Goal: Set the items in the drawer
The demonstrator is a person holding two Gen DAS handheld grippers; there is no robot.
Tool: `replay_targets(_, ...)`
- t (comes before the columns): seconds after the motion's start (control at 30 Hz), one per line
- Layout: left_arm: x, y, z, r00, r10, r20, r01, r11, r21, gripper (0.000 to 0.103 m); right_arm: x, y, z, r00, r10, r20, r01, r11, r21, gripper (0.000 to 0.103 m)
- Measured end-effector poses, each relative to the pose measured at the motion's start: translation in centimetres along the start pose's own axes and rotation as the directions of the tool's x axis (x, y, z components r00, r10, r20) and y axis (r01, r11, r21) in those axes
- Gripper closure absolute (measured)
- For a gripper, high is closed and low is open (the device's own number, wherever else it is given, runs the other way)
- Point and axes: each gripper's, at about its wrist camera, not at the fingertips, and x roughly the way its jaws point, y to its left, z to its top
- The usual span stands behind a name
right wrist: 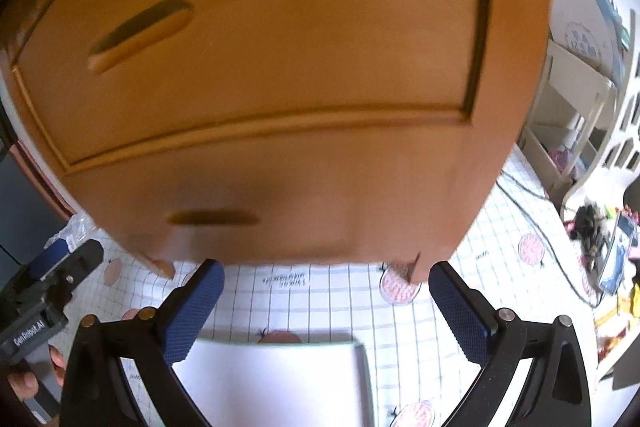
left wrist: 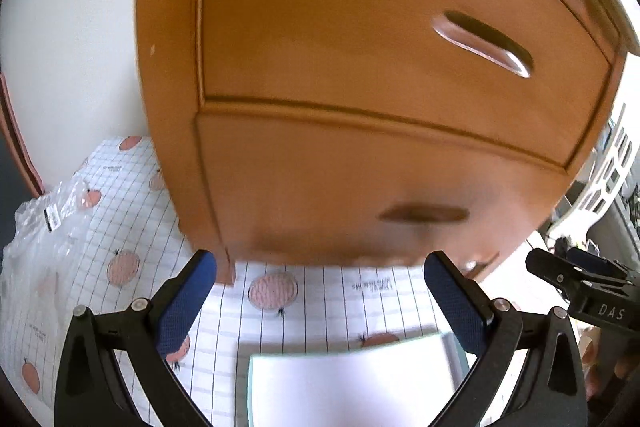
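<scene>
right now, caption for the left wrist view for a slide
Open left gripper faces the closed wooden drawers, white book lying below.

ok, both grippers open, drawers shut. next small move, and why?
Probably ease the right gripper up to the lower drawer's handle slot to pull it open: both drawers are closed, and the white book still lies on the checked cloth.

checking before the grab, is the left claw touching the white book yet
Apart. In the left wrist view the left claw is open, its blue fingers above the white book on the checked cloth, nothing between them.
</scene>
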Motion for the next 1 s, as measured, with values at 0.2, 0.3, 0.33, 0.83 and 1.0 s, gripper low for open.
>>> replay_targets(0.2,-1.7,0.3,-2.0,0.999,-0.004,-0.033,0.004,1.0,0.021,0.0,-1.7,0.4,-2.8,1.0,0.0,-0.009,0.0,1.0,-0.005,0.0)
replay_targets(0.3,-2.3,-0.2,-2.6,0.999,-0.007,-0.039,0.008,0.999,0.035,0.0,-2.9,0.5,-3.9,1.0,0.002,-0.013,-0.002,1.0,-0.009,0.0)
replay_targets(0.33,-2.8,-0.2,-3.1,0.999,-0.004,-0.039,0.005,0.999,0.034,0.0,-3.3,0.5,-4.0,1.0,0.001,-0.017,-0.001,1.0,-0.015,0.0)
replay_targets(0.83,-5.9,1.8,-7.3,0.998,-0.029,-0.06,0.032,0.999,0.035,0.0,-4.7,2.1,-11.4,0.997,-0.002,-0.075,-0.003,0.998,-0.068,0.0)
replay_targets(1.0,-7.5,1.6,-9.2,0.998,-0.028,-0.063,0.033,0.997,0.074,0.0,-5.6,2.5,-12.7,0.997,-0.007,-0.077,0.001,0.997,-0.082,0.0)
